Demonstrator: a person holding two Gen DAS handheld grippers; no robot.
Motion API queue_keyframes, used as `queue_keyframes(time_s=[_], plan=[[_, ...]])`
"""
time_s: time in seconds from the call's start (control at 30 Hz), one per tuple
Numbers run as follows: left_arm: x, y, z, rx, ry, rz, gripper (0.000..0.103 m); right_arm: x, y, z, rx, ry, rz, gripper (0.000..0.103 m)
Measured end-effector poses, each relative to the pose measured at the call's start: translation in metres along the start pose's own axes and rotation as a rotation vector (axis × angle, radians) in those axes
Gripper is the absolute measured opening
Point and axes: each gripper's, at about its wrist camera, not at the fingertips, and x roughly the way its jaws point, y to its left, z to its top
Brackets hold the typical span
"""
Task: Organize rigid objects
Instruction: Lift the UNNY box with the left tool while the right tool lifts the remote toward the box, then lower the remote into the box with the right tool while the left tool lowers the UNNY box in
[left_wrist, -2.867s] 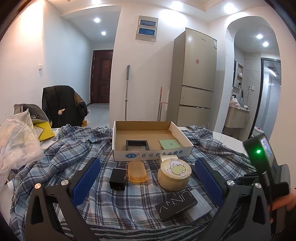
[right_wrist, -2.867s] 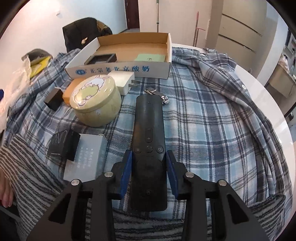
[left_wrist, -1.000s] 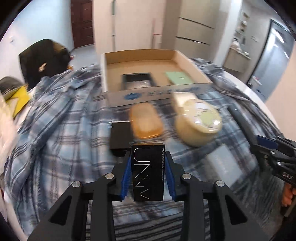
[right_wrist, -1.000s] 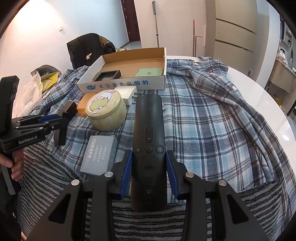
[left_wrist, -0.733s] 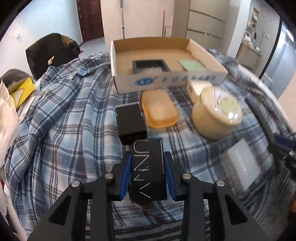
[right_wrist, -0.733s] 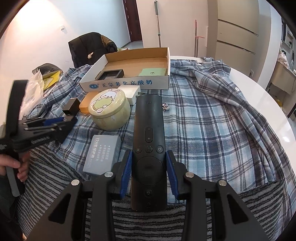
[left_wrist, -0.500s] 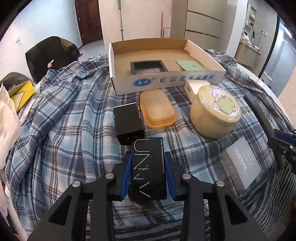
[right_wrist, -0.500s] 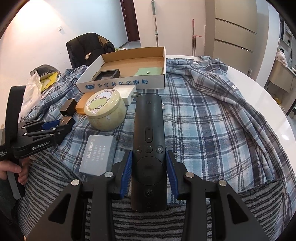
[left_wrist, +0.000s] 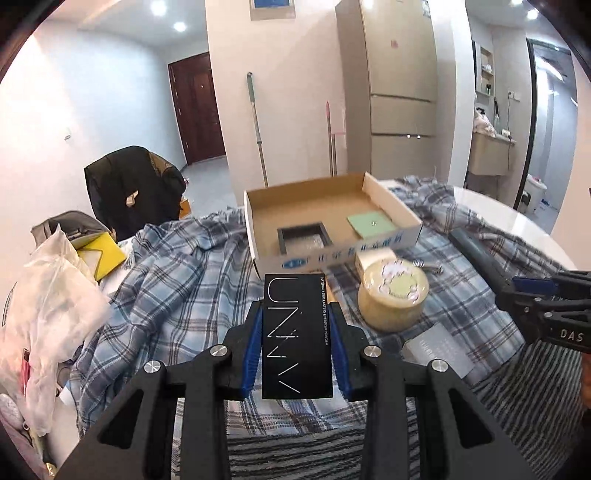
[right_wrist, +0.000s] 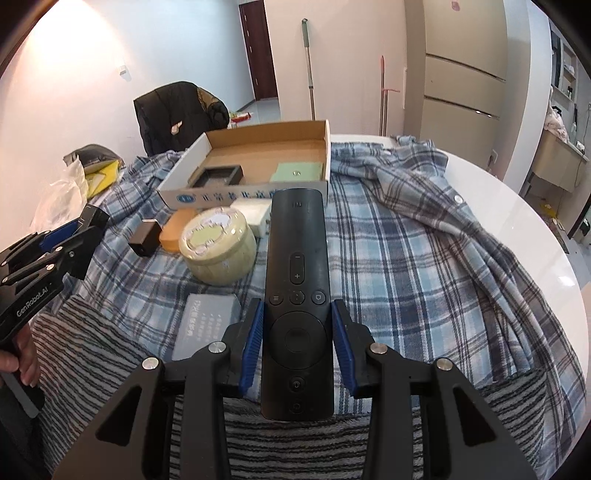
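Note:
My left gripper (left_wrist: 295, 343) is shut on a black carton with white lettering (left_wrist: 295, 332), held above the plaid cloth. My right gripper (right_wrist: 297, 339) is shut on a black remote control (right_wrist: 297, 280), also held above the cloth; it shows in the left wrist view at the right (left_wrist: 480, 254). An open cardboard tray (left_wrist: 391, 201) (right_wrist: 327, 147) stands at the back, holding a black frame (left_wrist: 303, 238) and a green card (left_wrist: 371, 223). On the cloth lie a round cream tin (right_wrist: 218, 247) (left_wrist: 393, 295), an orange case (right_wrist: 175, 230), a small black box (right_wrist: 144, 238), a white charger (right_wrist: 251, 210) and a grey box (right_wrist: 207, 325).
A plaid shirt (right_wrist: 424, 240) covers the round white table (right_wrist: 517, 206). Plastic bags (left_wrist: 44, 306) and a yellow item lie at the left. A chair with a dark jacket (left_wrist: 129, 184) stands behind. A fridge (left_wrist: 402, 92) and mop stand further back.
My left gripper has tilted up and lifted the black carton, so the view now shows the room. The right gripper holds the remote about where it was.

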Motion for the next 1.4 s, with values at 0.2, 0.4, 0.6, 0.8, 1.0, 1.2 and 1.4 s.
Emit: queue_keyframes(time_s=[0.2,0.4,0.6,0.8,1.0,1.2,1.4], plan=[[-0.008,0.015,0.029,-0.08,-0.033,-0.027,0.036,-0.015,0.009,0.032,-0.029,-0.057,0.016,0.035],[-0.016,0.022,0.09,-0.092,-0.138,0.035,0.036,-0.038,0.024,0.094,-0.065,-0.191,0.001,0.035],[0.002,0.024,0.149,-0.123,-0.189,0.014,0.036,-0.025,0.031,0.151,-0.021,-0.264,-0.047,0.035],[0.039,0.024,0.187,-0.126,-0.191,0.033,0.036,0.014,0.033,0.189,0.065,-0.239,0.009,0.035],[0.088,0.029,0.177,-0.141,-0.137,0.09,0.036,0.051,0.029,0.198,0.102,-0.234,-0.072,0.035],[0.146,0.043,0.139,-0.197,-0.018,0.07,0.036,0.096,0.027,0.182,0.109,-0.135,-0.033,0.035],[0.164,0.043,0.13,-0.209,0.017,0.041,0.036,0.134,0.027,0.17,0.137,-0.024,0.028,0.035]])
